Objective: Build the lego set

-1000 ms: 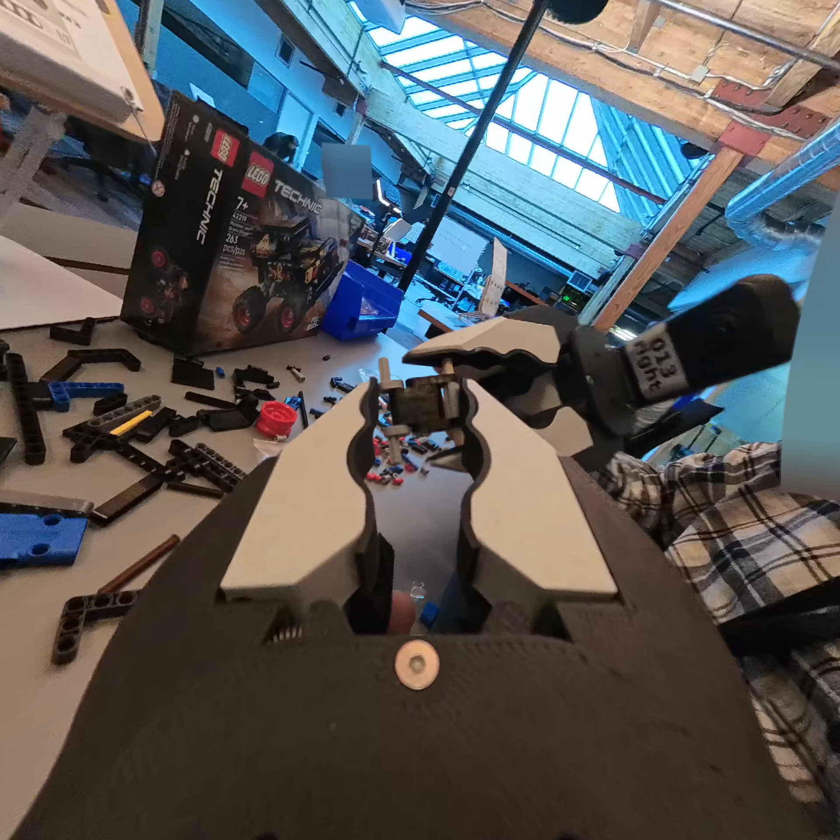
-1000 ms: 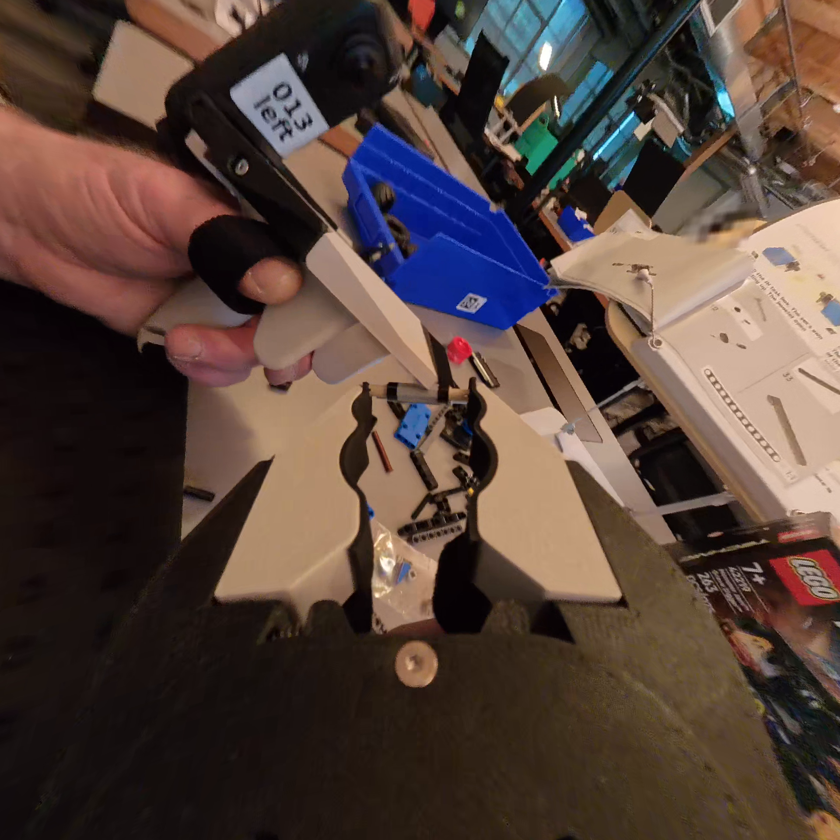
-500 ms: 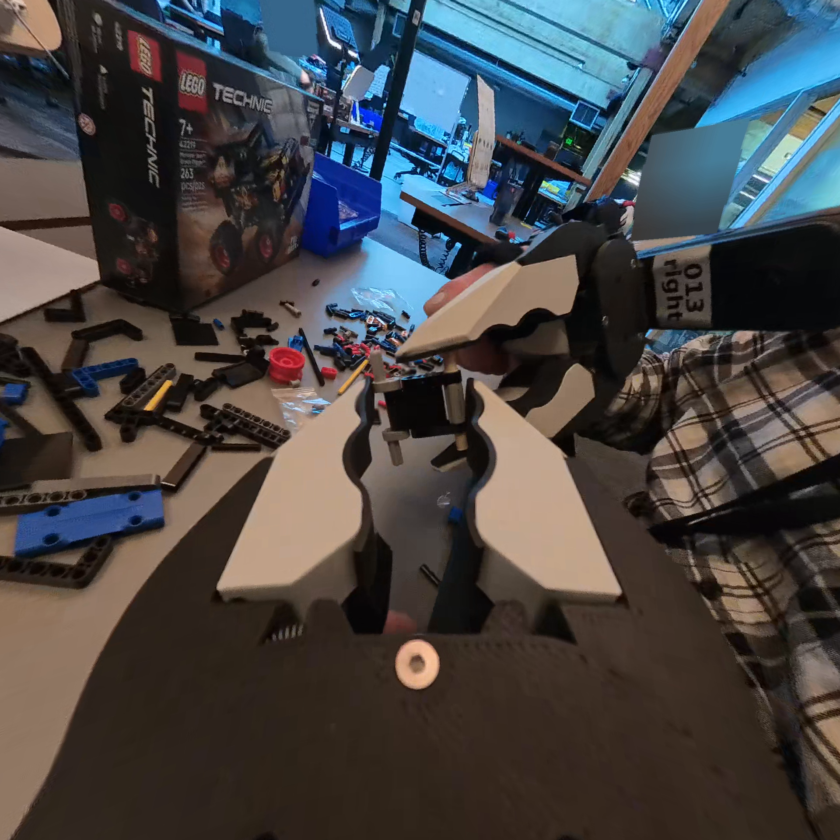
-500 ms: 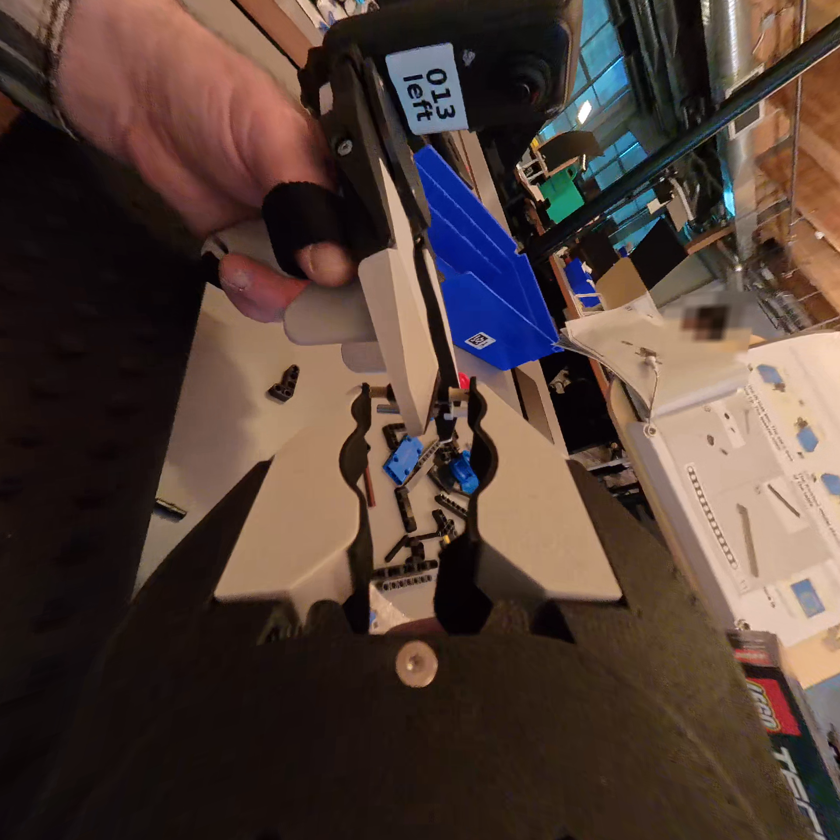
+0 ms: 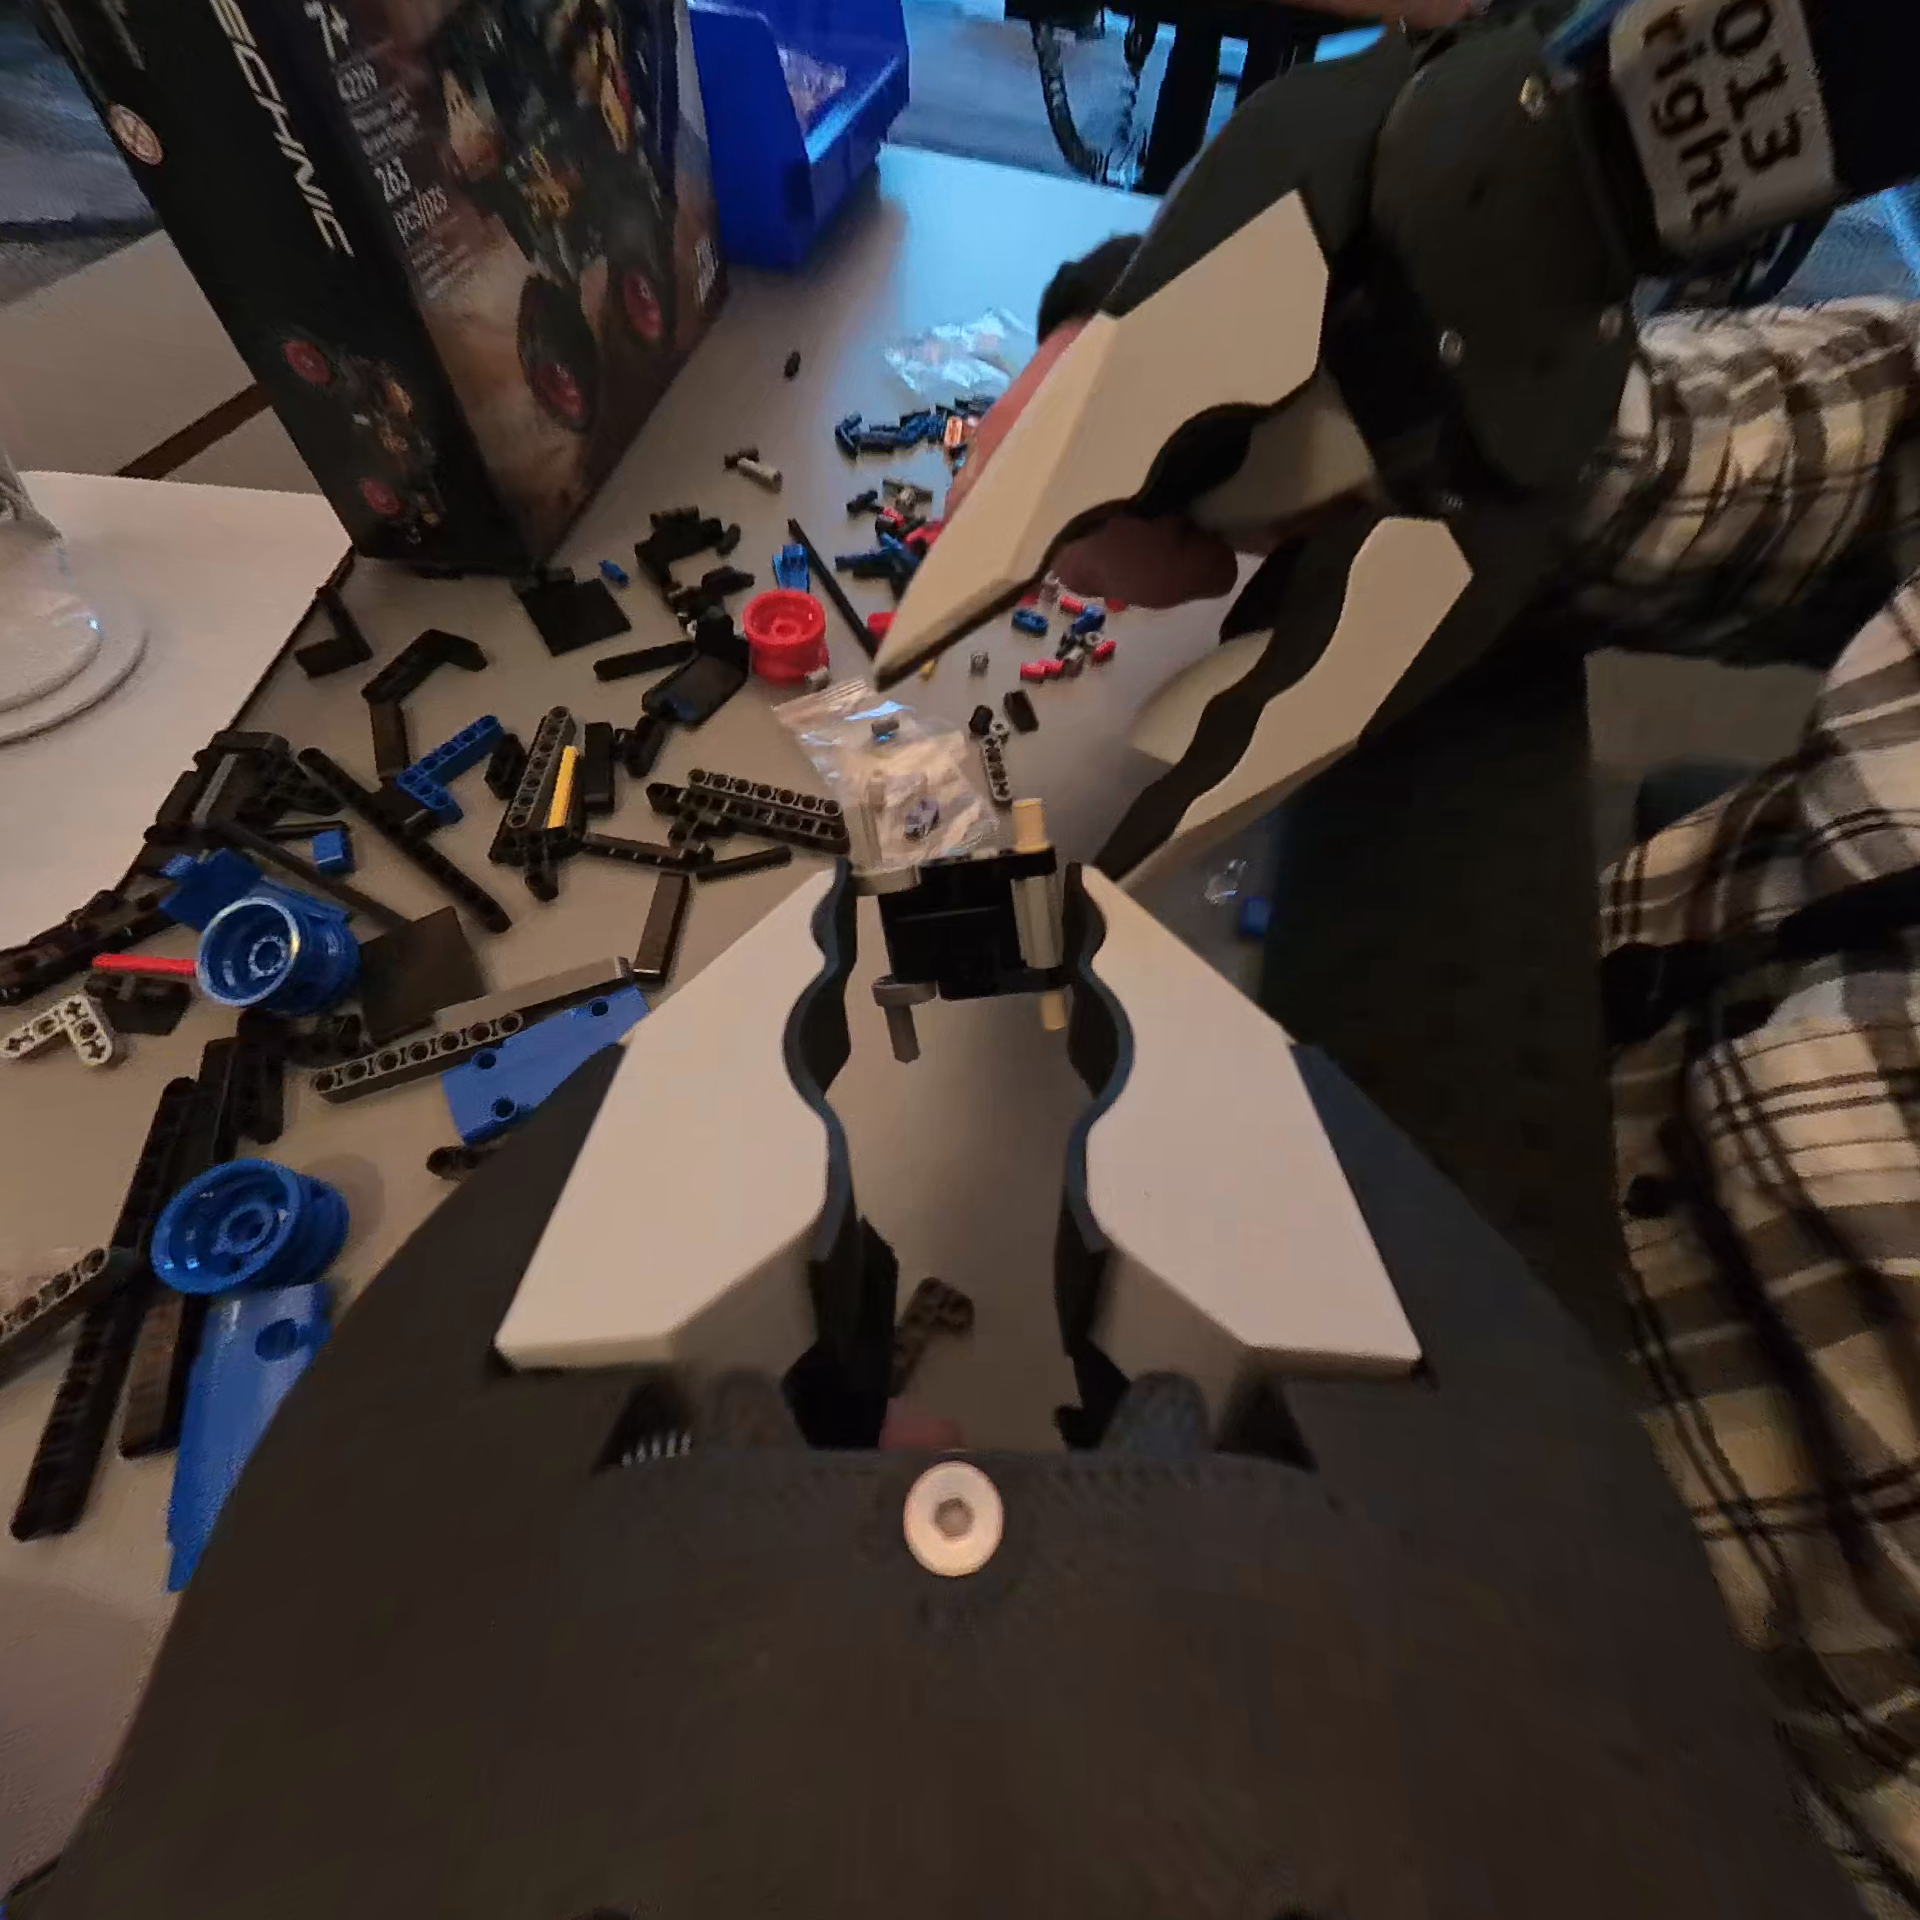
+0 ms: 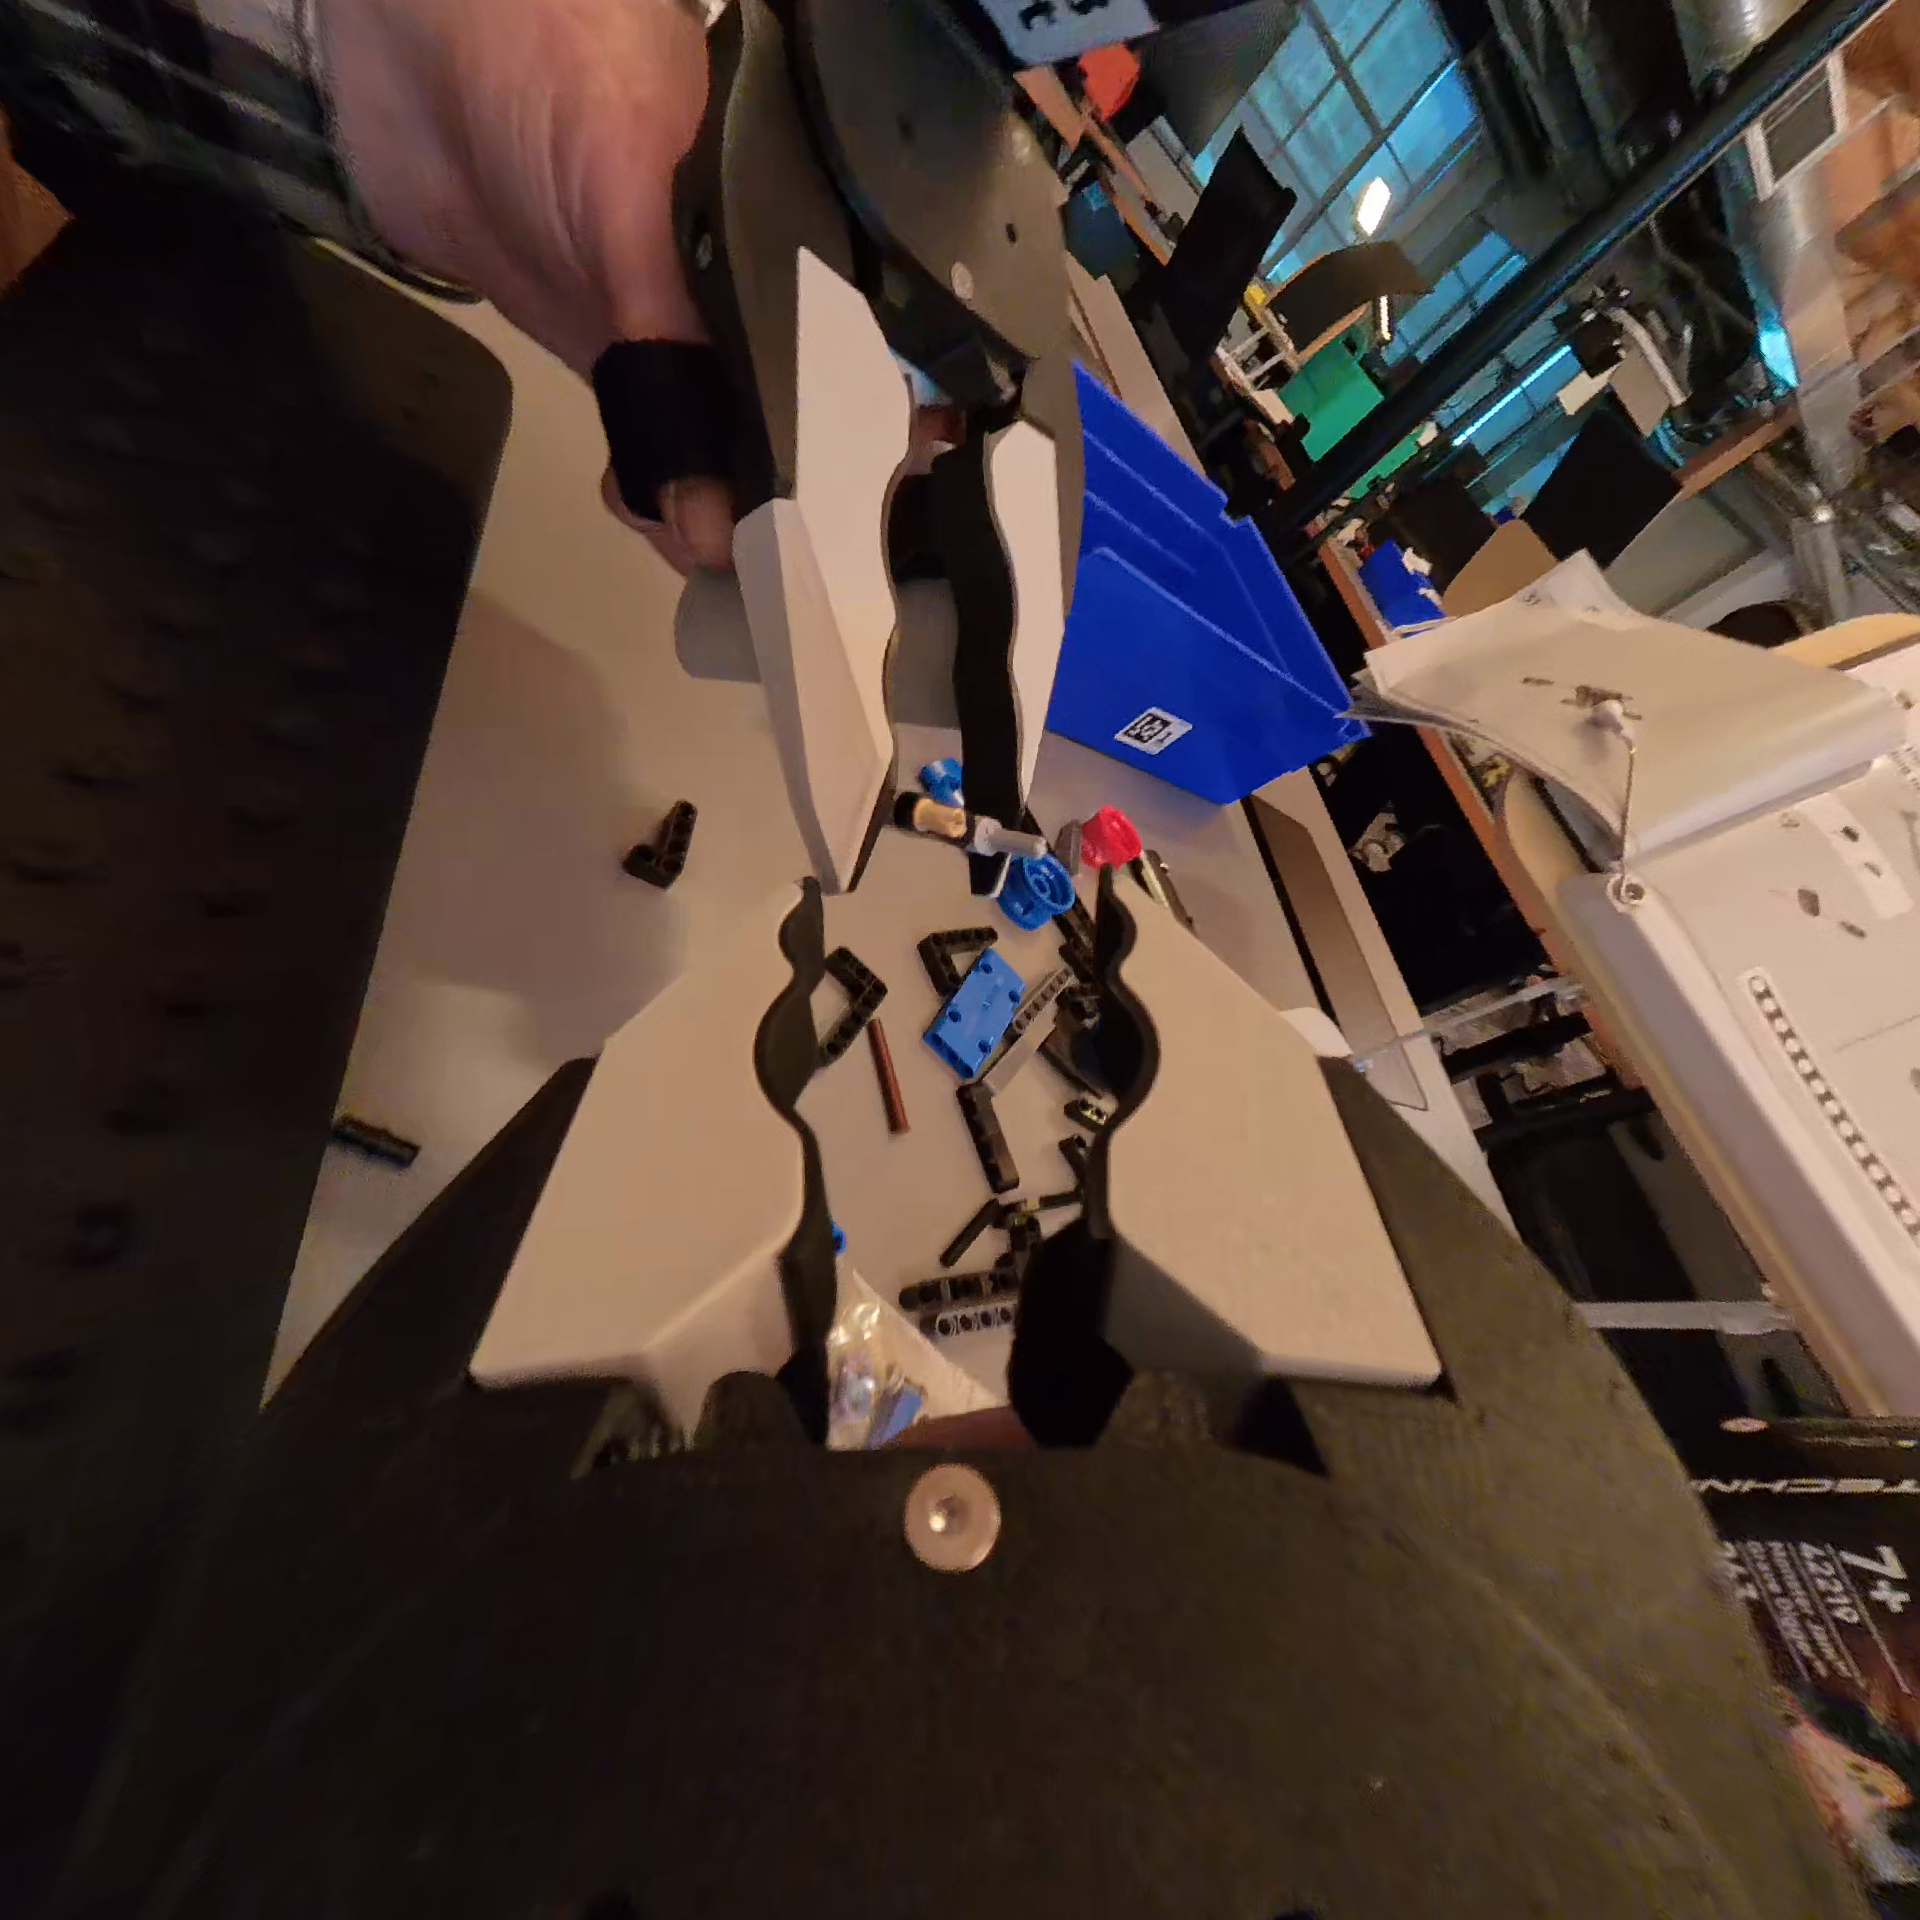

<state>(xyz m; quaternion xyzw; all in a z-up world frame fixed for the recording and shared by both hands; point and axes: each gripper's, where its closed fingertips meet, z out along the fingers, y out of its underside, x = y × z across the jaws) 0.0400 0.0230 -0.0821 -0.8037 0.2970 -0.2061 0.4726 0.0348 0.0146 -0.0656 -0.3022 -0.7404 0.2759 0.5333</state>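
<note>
**Left gripper steadies the sub-assembly while the right stands off**

The left gripper (image 5: 961, 914) clamps a small black lego block with grey and tan axle pins (image 5: 966, 920) above the grey table (image 5: 966, 208), likely presenting it for fitting. The right gripper (image 5: 997, 769) gapes empty just beyond. The black cardboard set box (image 5: 416, 260) bears printing, left unquoted

Two blue wheels (image 5: 272, 954), one red wheel (image 5: 785, 635), one box (image 5: 436, 239).

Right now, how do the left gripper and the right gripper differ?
The left gripper is shut on a small black lego assembly with grey pins; the right gripper is open and empty. The left points across the table, the right angles downward. Both have grey fingers on black bodies.
</note>
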